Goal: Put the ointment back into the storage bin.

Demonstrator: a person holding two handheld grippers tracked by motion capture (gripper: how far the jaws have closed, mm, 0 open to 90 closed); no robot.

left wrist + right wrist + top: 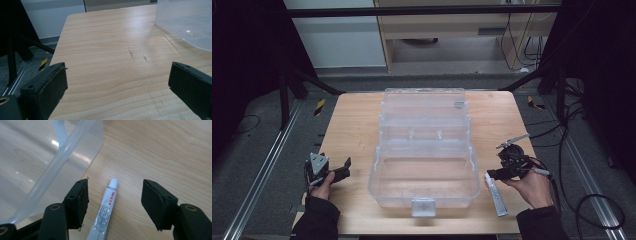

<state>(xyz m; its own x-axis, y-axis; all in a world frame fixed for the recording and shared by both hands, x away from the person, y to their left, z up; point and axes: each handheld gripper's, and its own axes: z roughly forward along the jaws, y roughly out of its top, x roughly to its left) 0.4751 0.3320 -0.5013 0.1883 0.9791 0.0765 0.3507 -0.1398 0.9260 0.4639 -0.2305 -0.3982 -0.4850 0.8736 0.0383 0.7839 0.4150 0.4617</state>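
A small white tube (107,205) with a white cap and red print lies flat on the wooden table (357,125), just right of a clear plastic box (423,170). My right gripper (115,184) hovers over the tube with a black jaw on each side, and the pads are clear of it. From above, the tube (496,196) sits at the box's front right corner, with the right gripper (490,175) over its far end. My left gripper (346,167) rests left of the box, open, with bare wood between its jaws (117,75).
The box's lid (424,107) is folded back toward the far edge, and a latch (423,206) sits on its front wall. Its clear wall (37,170) stands close beside the right gripper's left jaw. Black frame legs and cables surround the table.
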